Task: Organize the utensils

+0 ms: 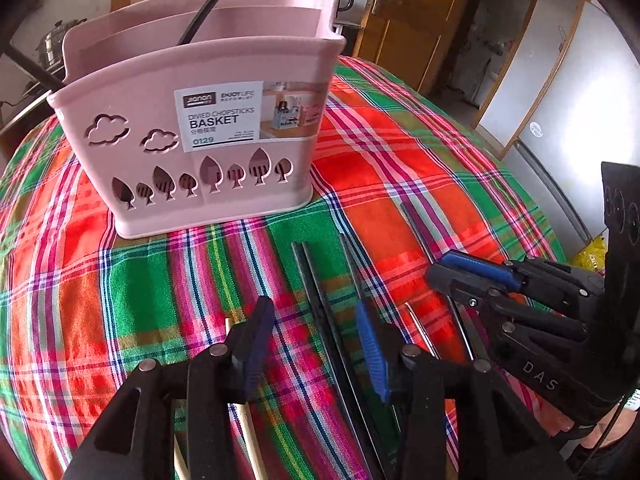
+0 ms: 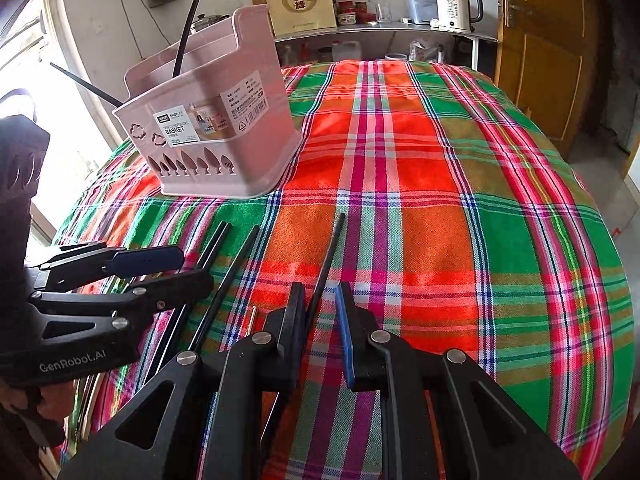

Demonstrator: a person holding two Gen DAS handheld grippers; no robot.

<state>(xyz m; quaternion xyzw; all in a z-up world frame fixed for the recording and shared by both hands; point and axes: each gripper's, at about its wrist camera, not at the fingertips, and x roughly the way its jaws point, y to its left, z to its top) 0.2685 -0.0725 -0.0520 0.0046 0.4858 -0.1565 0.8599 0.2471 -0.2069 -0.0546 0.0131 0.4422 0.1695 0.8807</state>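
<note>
A pink chopstick basket (image 1: 192, 132) stands on the plaid cloth, also in the right wrist view (image 2: 224, 140), with two black chopsticks (image 1: 216, 4) leaning in it. My left gripper (image 1: 316, 320) is open above a pair of black chopsticks (image 1: 316, 292) lying on the cloth; a wooden chopstick (image 1: 248, 432) lies under its left finger. My right gripper (image 2: 318, 304) is open around a single black chopstick (image 2: 330, 252) on the cloth. It shows in the left wrist view (image 1: 452, 276) at the right. More black chopsticks (image 2: 236, 264) lie left of it.
The plaid cloth (image 2: 440, 200) covers a round table. A shelf with a kettle (image 2: 456, 4) and a paper bag (image 2: 300, 0) stands behind. A wooden door (image 2: 548, 48) is at the right. A metal-tipped chopstick (image 1: 420, 332) lies between the grippers.
</note>
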